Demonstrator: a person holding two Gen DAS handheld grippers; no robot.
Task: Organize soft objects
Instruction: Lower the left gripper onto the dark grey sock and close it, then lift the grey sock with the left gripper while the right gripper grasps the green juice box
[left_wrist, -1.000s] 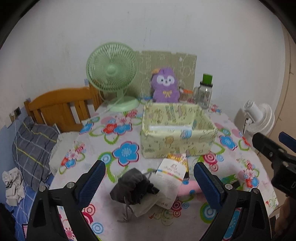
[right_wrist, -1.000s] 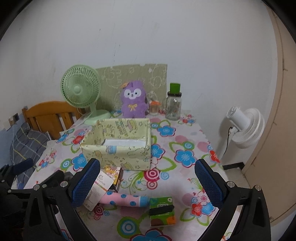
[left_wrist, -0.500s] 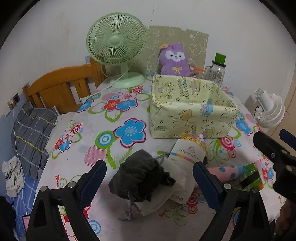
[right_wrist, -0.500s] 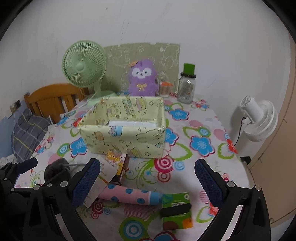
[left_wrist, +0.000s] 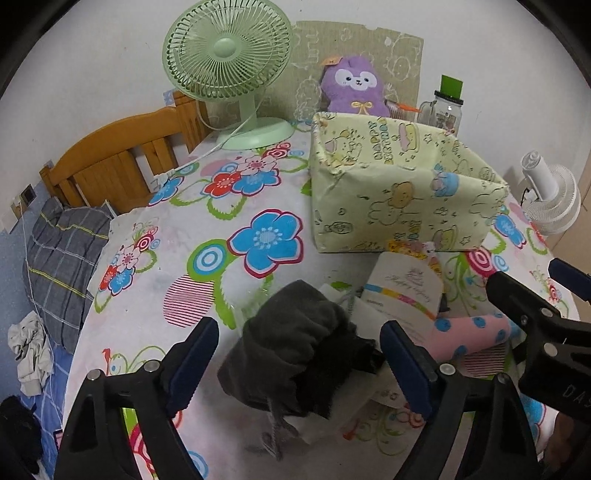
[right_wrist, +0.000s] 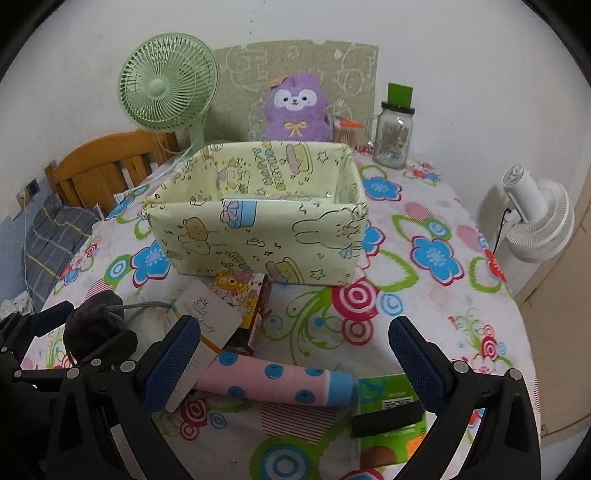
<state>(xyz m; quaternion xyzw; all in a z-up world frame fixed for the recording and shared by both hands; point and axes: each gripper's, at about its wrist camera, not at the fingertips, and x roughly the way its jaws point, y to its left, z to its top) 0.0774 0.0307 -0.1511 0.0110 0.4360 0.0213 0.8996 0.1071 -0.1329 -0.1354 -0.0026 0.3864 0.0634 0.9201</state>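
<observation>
A dark grey drawstring pouch (left_wrist: 295, 343) lies on the flowered tablecloth, partly over white paper. My left gripper (left_wrist: 297, 369) hangs just above it with the pouch between its jaws. The jaws are closing, and the blue pads are still apart from the cloth. A pink dotted roll (right_wrist: 273, 380) lies crosswise under my right gripper (right_wrist: 295, 365), which stands wide open and holds nothing. Behind them stands an open yellow-green box (right_wrist: 258, 240) wrapped in cartoon paper. A purple plush toy (right_wrist: 295, 107) sits upright at the back.
A white card (right_wrist: 207, 314), a small cartoon-printed carton (right_wrist: 243, 295) and a green carton (right_wrist: 388, 417) crowd the front. At the back are a green fan (left_wrist: 225, 62) and a glass jar (right_wrist: 393, 136). A wooden chair (left_wrist: 118, 166) stands left and a white fan (right_wrist: 535, 218) right.
Both grippers have sunk toward the table and moved closer to the clutter. The left jaws have narrowed around the grey pouch. Nothing on the table has moved.
</observation>
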